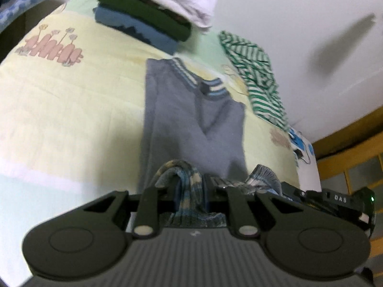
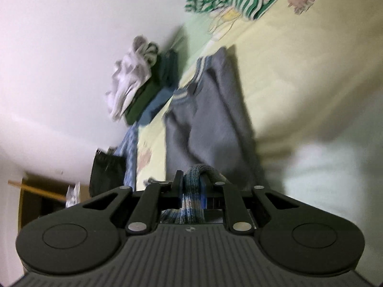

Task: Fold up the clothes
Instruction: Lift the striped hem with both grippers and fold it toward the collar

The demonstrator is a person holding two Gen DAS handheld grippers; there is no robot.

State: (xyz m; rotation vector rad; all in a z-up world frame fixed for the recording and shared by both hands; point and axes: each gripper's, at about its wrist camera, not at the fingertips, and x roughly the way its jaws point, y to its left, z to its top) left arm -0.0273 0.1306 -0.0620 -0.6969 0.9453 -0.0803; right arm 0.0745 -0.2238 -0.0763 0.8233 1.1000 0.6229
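- Left wrist view: grey knit sweater (image 1: 191, 124) lies lengthwise on the bedsheet (image 1: 71, 100), collar end far from cam, hem end near. Looks narrowed, w/ sides folded in.
- Collar is a V-neck w/ blue + cream striped ribbing; dark round spot sits at the neck, maybe a button, too blurry to say.
- Hem ribbing has the same blue/cream stripes. It's bunched up and pinched in the left gripper (image 1: 191, 186), fingers squeezed tight onto the fabric, hem lifted off the sheet.
- Same view, right side: the right gripper (image 1: 275, 189) sits just beside the left one, also w/ striped hem bunched at its tip.
- Right wrist view: right gripper (image 2: 192, 186) fingers pressed together on the striped hem; a grey loop of knit arches over the tip. Sweater (image 2: 210, 119) runs away from cam toward the collar.
- Folded pile (image 1: 153, 16) beyond the collar: white on top, dark green mid, blue at bottom. Seen in both views.
- Green/white striped garment (image 1: 256, 79) lies crumpled on the sheet, beside the sweater near the wall.
- Left view only: yellow-framed furniture at far right, blue-patterned cloth (image 1: 21, 2) top left, pink fence print on sheet.
- Right view only: black bag-like thing (image 2: 105, 174) at the bed edge beside blue checked cloth (image 2: 129, 153); wooden stick + dim doorway lower left.
- Both views motion-blurred.
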